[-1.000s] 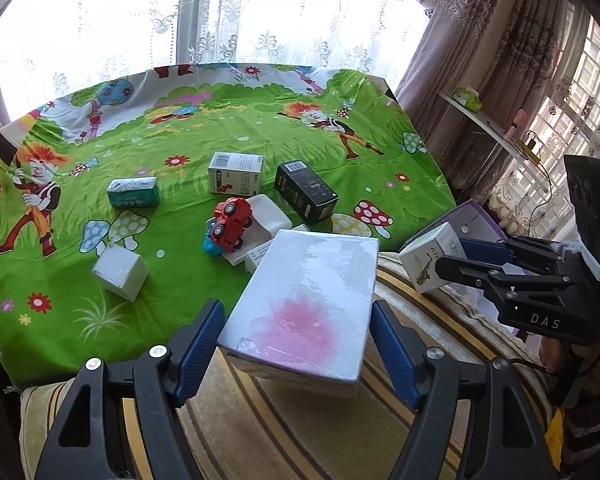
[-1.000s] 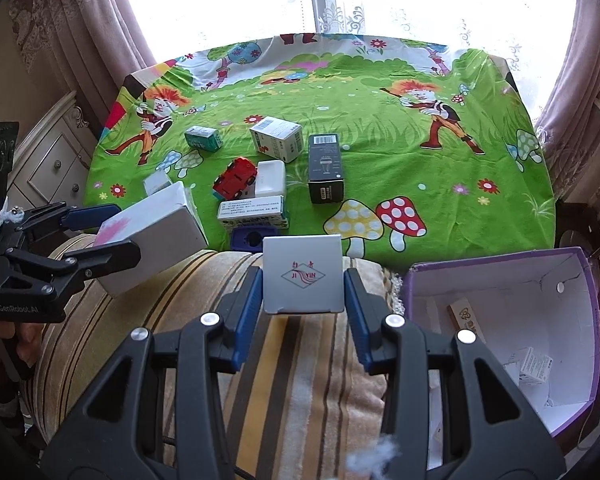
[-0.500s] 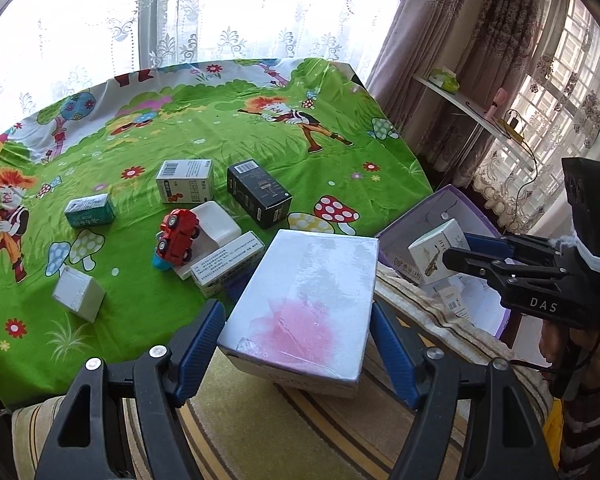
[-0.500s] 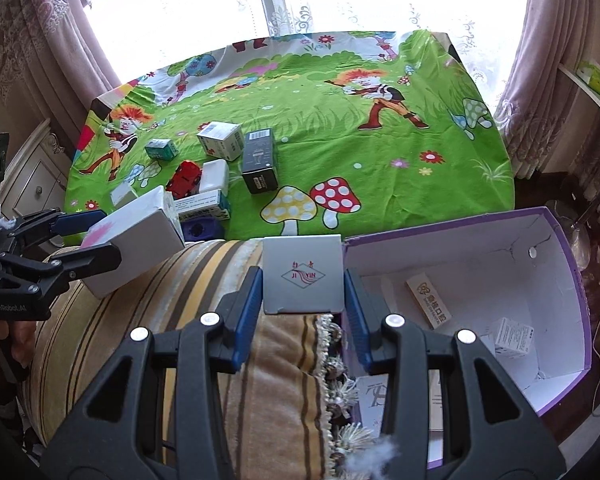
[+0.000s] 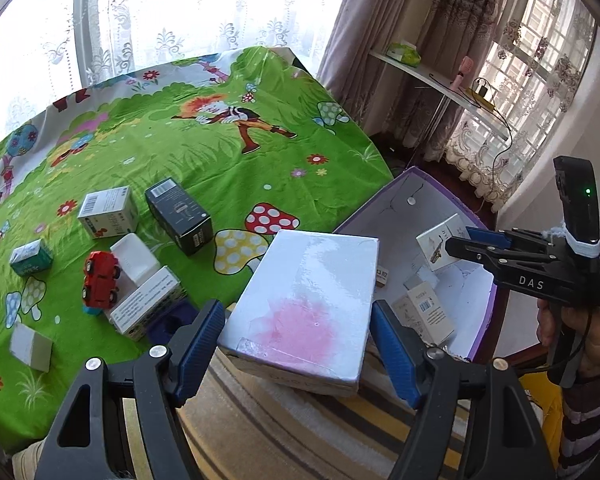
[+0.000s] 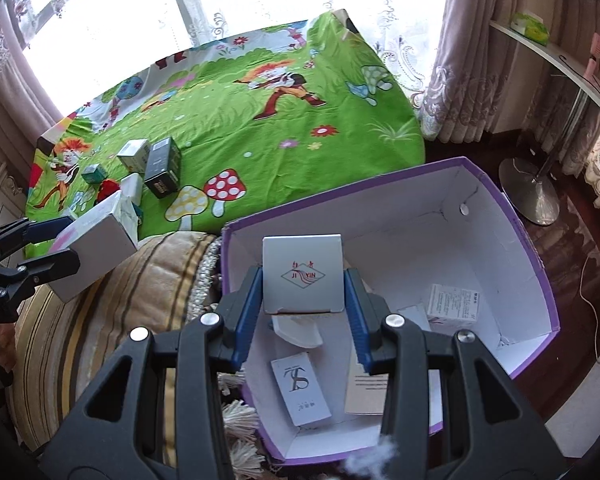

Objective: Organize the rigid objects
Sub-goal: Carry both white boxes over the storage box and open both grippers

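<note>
While the left gripper (image 5: 298,354) clamps the big white box (image 5: 304,312) above the striped cushion (image 5: 284,432), beside the purple bin (image 6: 540,276), the right gripper (image 6: 304,312) holds the small white box (image 6: 303,274) directly above that bin, so it is nearer.

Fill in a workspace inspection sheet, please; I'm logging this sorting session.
Surface: bed under a green cartoon sheet.
Job's things: purple bin beside bed, holding small boxes; black box, red toy car, more cartons on sheet.
Clutter: striped cushion.
Grippers: left gripper clamps white pink-stained box; right gripper clamps white logo box over bin.
Cables: cord on shelf.
Surroundings: lace curtains, windows.
</note>
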The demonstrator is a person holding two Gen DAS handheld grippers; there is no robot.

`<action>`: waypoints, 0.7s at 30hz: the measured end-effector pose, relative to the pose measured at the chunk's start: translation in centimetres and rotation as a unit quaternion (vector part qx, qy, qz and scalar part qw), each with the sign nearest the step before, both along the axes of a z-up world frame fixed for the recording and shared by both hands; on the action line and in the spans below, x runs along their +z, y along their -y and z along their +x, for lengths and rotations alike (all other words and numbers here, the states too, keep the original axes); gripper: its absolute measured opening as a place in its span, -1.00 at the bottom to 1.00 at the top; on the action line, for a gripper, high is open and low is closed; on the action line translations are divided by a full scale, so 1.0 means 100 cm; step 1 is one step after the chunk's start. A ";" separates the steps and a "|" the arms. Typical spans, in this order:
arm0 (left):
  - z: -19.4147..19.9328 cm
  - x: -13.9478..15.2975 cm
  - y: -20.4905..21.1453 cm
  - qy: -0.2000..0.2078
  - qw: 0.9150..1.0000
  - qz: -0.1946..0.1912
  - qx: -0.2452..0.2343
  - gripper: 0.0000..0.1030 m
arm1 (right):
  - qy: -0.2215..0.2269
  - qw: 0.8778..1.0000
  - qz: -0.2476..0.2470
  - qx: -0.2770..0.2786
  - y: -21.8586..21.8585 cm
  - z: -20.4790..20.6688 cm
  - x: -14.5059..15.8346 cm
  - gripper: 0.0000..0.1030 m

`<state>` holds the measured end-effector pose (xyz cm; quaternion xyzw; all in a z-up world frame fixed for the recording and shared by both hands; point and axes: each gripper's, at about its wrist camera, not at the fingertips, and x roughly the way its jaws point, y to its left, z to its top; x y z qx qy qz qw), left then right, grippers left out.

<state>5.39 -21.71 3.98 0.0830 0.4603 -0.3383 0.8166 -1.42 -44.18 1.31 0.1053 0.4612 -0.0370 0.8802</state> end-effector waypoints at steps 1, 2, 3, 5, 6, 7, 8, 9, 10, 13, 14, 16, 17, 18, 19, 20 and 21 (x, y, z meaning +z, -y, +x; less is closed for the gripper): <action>0.001 -0.001 0.006 -0.001 1.000 0.001 -0.005 0.45 | -0.001 1.000 0.000 -0.006 0.005 -0.002 -0.001 -0.13; 0.001 -0.001 0.012 -0.002 1.000 0.003 -0.012 0.45 | -0.002 1.000 0.000 -0.012 0.010 -0.003 -0.002 -0.13; 0.001 -0.002 0.019 -0.002 1.000 0.005 -0.018 0.45 | -0.004 1.000 -0.001 -0.017 0.014 -0.005 -0.004 -0.13; 0.001 -0.004 0.032 -0.004 1.000 0.008 -0.030 0.45 | -0.006 1.000 0.000 -0.026 0.023 -0.007 -0.007 -0.13; 0.001 -0.006 0.038 -0.006 0.999 0.010 -0.036 0.45 | -0.007 1.000 0.001 -0.031 0.027 -0.008 -0.008 -0.13; 0.001 -0.007 0.043 -0.008 0.999 0.011 -0.042 0.45 | -0.008 0.999 0.001 -0.035 0.031 -0.009 -0.010 -0.13; 0.001 -0.009 0.049 -0.011 0.999 0.013 -0.046 0.45 | -0.009 0.999 0.001 -0.040 0.035 -0.010 -0.011 -0.13; 0.001 -0.010 0.054 -0.013 0.999 0.013 -0.050 0.45 | -0.009 0.999 0.000 -0.044 0.039 -0.011 -0.012 -0.13; 0.002 -0.011 0.060 -0.015 0.998 0.014 -0.054 0.45 | -0.010 0.999 -0.001 -0.048 0.042 -0.012 -0.013 -0.13; 0.002 -0.012 0.077 -0.013 0.998 0.020 -0.066 0.45 | -0.014 0.998 -0.010 -0.060 0.050 -0.014 -0.016 -0.13; 0.002 -0.012 0.083 -0.013 0.997 0.022 -0.070 0.45 | -0.015 0.998 -0.014 -0.063 0.052 -0.015 -0.017 -0.13; 0.002 -0.014 0.093 -0.014 0.997 0.026 -0.078 0.45 | -0.018 0.997 -0.025 -0.071 0.055 -0.015 -0.019 -0.13; 0.001 -0.015 0.099 -0.015 0.996 0.028 -0.082 0.45 | -0.019 0.996 -0.032 -0.075 0.056 -0.015 -0.020 -0.13; 0.001 -0.016 0.104 -0.016 0.996 0.029 -0.085 0.45 | -0.019 0.996 -0.037 -0.080 0.058 -0.016 -0.020 -0.13; 0.001 -0.017 0.108 -0.019 0.996 0.029 -0.087 0.45 | -0.019 0.995 -0.040 -0.084 0.060 -0.017 -0.020 -0.13; 0.001 -0.018 0.112 -0.022 0.995 0.029 -0.089 0.45 | -0.019 0.995 -0.041 -0.089 0.062 -0.017 -0.020 -0.13; 0.000 -0.019 0.116 -0.023 0.995 0.029 -0.091 0.46 | -0.018 0.995 -0.042 -0.093 0.063 -0.018 -0.020 -0.13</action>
